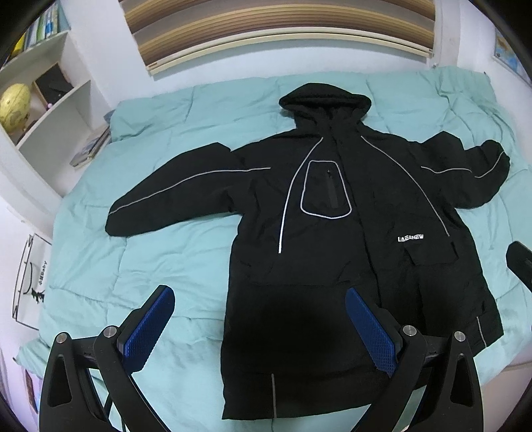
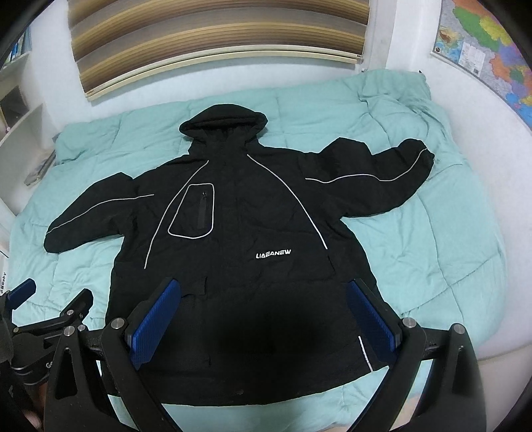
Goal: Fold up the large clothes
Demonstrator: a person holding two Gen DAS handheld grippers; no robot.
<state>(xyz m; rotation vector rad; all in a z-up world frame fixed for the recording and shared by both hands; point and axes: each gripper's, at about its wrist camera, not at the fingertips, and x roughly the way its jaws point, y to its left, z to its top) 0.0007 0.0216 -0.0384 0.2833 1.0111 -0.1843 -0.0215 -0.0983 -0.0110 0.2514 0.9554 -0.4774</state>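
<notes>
So the jacket (image 1: 319, 239) is black, hooded, and laid out flat, front side up, on a teal quilt (image 1: 166, 259) covering the bed. Both sleeves are spread out to the sides and the hood (image 1: 324, 99) points toward the blind (image 1: 282, 30) on the far wall.

Containers first: a white shelf (image 1: 50, 109) on the left holds a yellow globe (image 1: 15, 103) in one cubby and a dark box behind it; books stand on the level above, too blurry to read. A few more books (image 1: 91, 151) lie just beside the quilt's corner.

Writing: white chest text on the jacket reads roughly "LIAEANEW" (image 2: 273, 254). A chest pocket (image 1: 324, 189) is outlined in pale piping with a zipper. A white bag (image 1: 30, 282) at the left has print I can't make out. A coloured map (image 2: 488, 46) hangs on the right wall, labels too small to read.

Left gripper (image 1: 259, 329) hovers over the jacket's lower hem, jaws wide apart, nothing between the blue pads (image 1: 149, 332). Right gripper (image 2: 264, 319) is the same deal, jaws spread over the hem, holding nothing.
</notes>
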